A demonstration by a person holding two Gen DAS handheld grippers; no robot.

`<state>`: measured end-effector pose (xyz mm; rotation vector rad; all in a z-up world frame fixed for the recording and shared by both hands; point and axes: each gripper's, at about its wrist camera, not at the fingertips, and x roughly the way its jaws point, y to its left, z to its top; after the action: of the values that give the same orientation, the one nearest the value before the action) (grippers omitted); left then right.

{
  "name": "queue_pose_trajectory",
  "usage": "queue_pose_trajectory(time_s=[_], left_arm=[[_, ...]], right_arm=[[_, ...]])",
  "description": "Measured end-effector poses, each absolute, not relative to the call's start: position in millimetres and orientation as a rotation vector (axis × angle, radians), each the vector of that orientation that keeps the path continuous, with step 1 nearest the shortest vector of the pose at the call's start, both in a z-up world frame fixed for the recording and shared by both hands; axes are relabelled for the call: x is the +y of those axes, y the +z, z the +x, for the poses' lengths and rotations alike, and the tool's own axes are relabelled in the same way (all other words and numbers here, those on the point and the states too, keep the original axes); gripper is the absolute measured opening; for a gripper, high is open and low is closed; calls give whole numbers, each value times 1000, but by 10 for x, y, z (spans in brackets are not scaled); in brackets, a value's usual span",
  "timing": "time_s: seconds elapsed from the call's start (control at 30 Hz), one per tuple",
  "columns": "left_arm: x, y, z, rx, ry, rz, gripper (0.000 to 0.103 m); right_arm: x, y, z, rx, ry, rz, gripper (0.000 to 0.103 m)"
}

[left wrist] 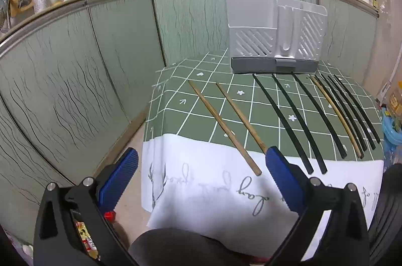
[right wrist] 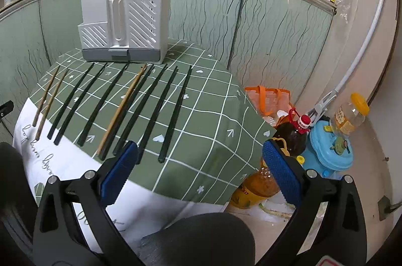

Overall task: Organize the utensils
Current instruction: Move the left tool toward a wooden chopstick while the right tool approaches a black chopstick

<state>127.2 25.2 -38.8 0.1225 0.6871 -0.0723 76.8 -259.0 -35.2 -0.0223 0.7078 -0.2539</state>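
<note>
Several chopsticks lie in a row on a green checked tablecloth (left wrist: 208, 90). Two wooden chopsticks (left wrist: 221, 125) lie at the left, several black chopsticks (left wrist: 301, 120) to their right, with one more wooden chopstick (right wrist: 123, 105) among the black ones (right wrist: 176, 110). A grey slotted utensil holder (left wrist: 273, 37) (right wrist: 125, 27) stands upright at the table's far end. My left gripper (left wrist: 201, 175) hovers open at the near edge, by the wooden pair's near ends. My right gripper (right wrist: 201, 165) hangs open over the table's near right corner, holding nothing.
Green cabinet doors (left wrist: 75, 80) wall the left and back, with pans and jars on the counter above. On the floor right of the table stand oil bottles (right wrist: 294, 135), a blue container (right wrist: 326, 153) and an orange bag (right wrist: 268, 97). The person's knee (right wrist: 201, 238) is below.
</note>
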Motion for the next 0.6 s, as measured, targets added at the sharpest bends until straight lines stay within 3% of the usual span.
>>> queue_pose_trajectory(time_s=[0.2, 0.6], left_arm=[[195, -499, 1464, 734, -63, 107, 96], [-143, -831, 1810, 895, -70, 164, 56]], right_arm=[[-2706, -457, 956, 727, -247, -12, 95], [-2817, -611, 1159, 764, -238, 29, 95]])
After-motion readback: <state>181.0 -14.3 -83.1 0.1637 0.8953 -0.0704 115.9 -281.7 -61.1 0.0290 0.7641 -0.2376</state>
